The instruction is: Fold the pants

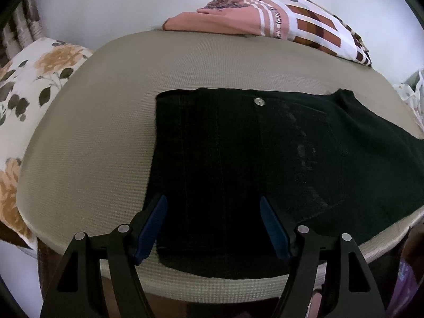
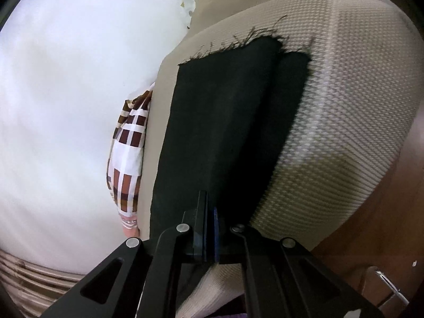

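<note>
I see the black pants lying flat on the beige textured mat, waistband and metal button away from me, so the fold looks barely begun. My left gripper hangs wide apart over the waist end. My right gripper is pressed together low on the leg (whether cloth is pinched, I cannot tell). The frayed hems show; the pants' middle is cut off.
</note>
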Motion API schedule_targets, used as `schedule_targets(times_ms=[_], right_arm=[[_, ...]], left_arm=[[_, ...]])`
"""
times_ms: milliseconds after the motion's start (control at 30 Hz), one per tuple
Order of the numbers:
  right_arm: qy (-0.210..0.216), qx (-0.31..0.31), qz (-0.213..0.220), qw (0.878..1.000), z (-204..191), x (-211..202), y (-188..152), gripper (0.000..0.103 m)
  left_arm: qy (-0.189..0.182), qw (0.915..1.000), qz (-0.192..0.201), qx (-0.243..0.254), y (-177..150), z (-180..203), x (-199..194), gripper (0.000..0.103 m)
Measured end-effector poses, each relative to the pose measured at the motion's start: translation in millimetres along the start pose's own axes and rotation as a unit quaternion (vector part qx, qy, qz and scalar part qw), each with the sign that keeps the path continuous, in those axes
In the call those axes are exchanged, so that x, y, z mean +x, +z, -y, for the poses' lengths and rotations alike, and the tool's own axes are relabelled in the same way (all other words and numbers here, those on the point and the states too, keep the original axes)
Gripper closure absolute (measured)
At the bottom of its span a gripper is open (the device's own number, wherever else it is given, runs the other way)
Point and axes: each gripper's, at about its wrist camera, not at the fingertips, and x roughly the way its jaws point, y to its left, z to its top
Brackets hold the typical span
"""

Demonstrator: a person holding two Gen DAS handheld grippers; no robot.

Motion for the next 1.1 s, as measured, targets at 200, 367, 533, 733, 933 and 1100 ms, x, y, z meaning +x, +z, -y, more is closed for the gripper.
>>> schedule_targets(times_ms=[200,367,533,733,933,1100], right_arm=[[-0.001,0.006,0.001,1.000,1,-2,0,0.100],[0.024,0.015,-0.014,1.000,0,-3,-1,0.093],[0.021,-0.017,-0.032,0.999,-15,9,-9,0.092],[0.009,-0.021,-0.038,0.999,-9,17,-11,0.095],[0.011,-0.011,-0.039,0.999,-6,18,-12,0.097],[0.013,0.000,-0.038,0.999,-2,18,-12,0.099]], left_arm=[[-0.013,0.9995,-0.006,-0.026,-3,-13,-2,0.030],[-0.026,0.9987,-0.001,-0.044,-5,-24,-15,0.030],[-0.022,0.9958,0.024,-0.086,-4,-54,-40,0.030],[-0.063,0.9859,-0.005,-0.155,-12,-105,-35,0.030],[-0.121,0.9814,-0.050,-0.141,-20,-93,-18,0.031],[-0.187,0.9647,-0.110,-0.149,-21,-74,2,0.066]])
